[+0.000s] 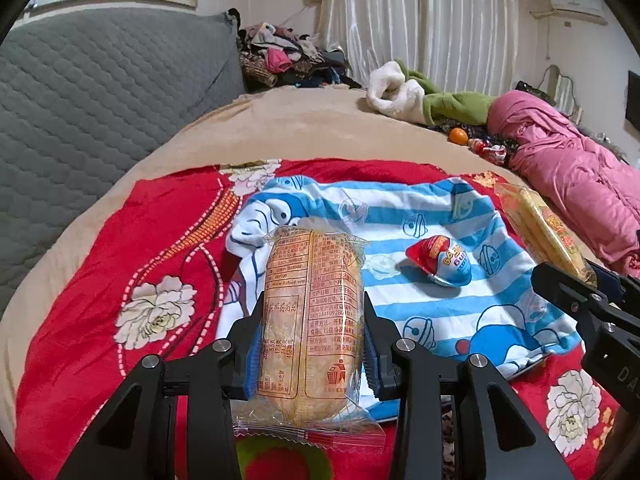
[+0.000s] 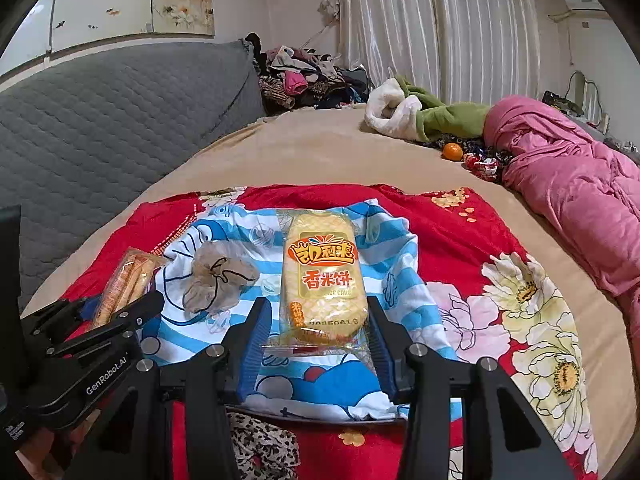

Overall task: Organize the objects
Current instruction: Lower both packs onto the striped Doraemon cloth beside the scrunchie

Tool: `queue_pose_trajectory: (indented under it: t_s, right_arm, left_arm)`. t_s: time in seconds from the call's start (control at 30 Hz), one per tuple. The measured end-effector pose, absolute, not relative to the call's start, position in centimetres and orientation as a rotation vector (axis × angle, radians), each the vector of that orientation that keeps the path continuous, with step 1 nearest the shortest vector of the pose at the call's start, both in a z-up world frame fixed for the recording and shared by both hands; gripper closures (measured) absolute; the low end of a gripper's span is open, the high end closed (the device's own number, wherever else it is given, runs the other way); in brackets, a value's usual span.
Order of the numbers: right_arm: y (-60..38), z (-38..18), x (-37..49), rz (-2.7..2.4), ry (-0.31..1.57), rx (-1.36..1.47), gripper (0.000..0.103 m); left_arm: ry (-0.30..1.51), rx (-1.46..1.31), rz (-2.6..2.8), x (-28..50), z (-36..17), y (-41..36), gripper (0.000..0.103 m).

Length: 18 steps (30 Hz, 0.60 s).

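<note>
While each gripper carries a snack pack between its blue pads, neither pack has yet been set down. The left gripper (image 1: 312, 344) stands partly closed on an orange-printed cracker pack (image 1: 312, 312), pads pressing its long sides; the pack's long axis runs straight out along the fingers, its back label up. The right gripper (image 2: 316, 344) is likewise partly closed about a yellow rice-cracker pack (image 2: 322, 276), front label up, long axis also in line with the fingers; the pads appear to bear on its near end, though the wrapper's clear hem makes contact hard to confirm. Both packs hang over a blue-striped cartoon cloth (image 1: 420, 216) spread on a red floral sheet (image 1: 120, 248) covering the near part of the bed (image 2: 320, 152). On the cloth, between the two grippers, lies a red-and-blue egg-shaped treat (image 1: 440, 260). It is nearer the left gripper's right finger. Judged, the coming move is a lowering of both packs onto the cloth, side by side.
</note>
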State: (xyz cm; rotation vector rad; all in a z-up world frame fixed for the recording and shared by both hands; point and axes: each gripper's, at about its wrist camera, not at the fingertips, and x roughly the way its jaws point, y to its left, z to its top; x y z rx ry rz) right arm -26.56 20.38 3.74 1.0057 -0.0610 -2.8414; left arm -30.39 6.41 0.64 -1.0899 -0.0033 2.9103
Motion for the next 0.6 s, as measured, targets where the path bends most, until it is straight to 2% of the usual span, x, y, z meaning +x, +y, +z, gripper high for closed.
queue_pose_trajectory:
  t_s: [0.6]
  right_arm:
    - [20.8, 0.5, -28.7, -2.827, -0.058, 1.079, 0.056]
  left_arm:
    - [0.001, -1.18, 2.875, -32.8, -2.8, 6.8, 0.062]
